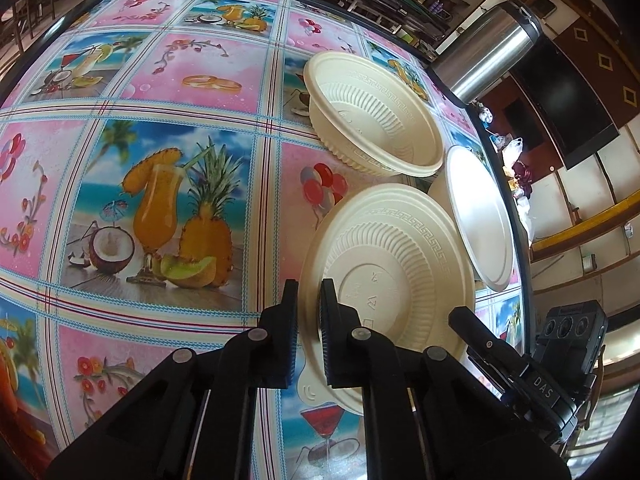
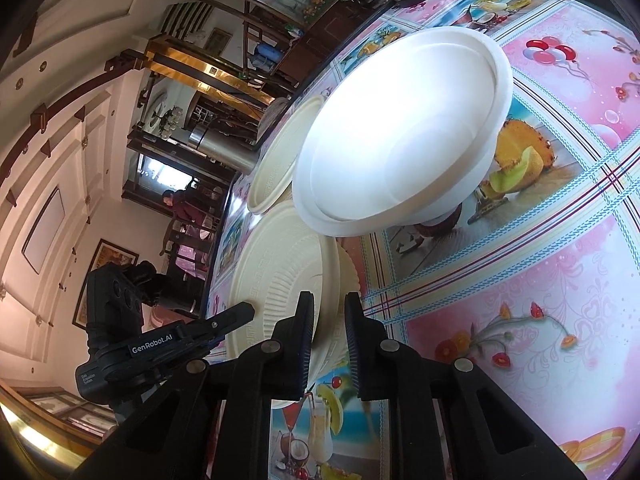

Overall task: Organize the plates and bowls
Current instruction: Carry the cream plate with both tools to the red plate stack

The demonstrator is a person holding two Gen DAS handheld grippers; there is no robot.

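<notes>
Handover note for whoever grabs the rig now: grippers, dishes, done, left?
Left gripper: shut on the rim of the ribbed cream bowl, holding it tilted off the table.
Right gripper: clamped on the opposite rim of the same bowl.
Other dishes: a second ribbed bowl sits upright farther back; a smooth white bowl stands beside both, near the table edge.
Done: nothing stacked yet, as far as the views show.
Left: probably nest the held bowl into its ribbed twin, then deal with the white bowl.
</notes>
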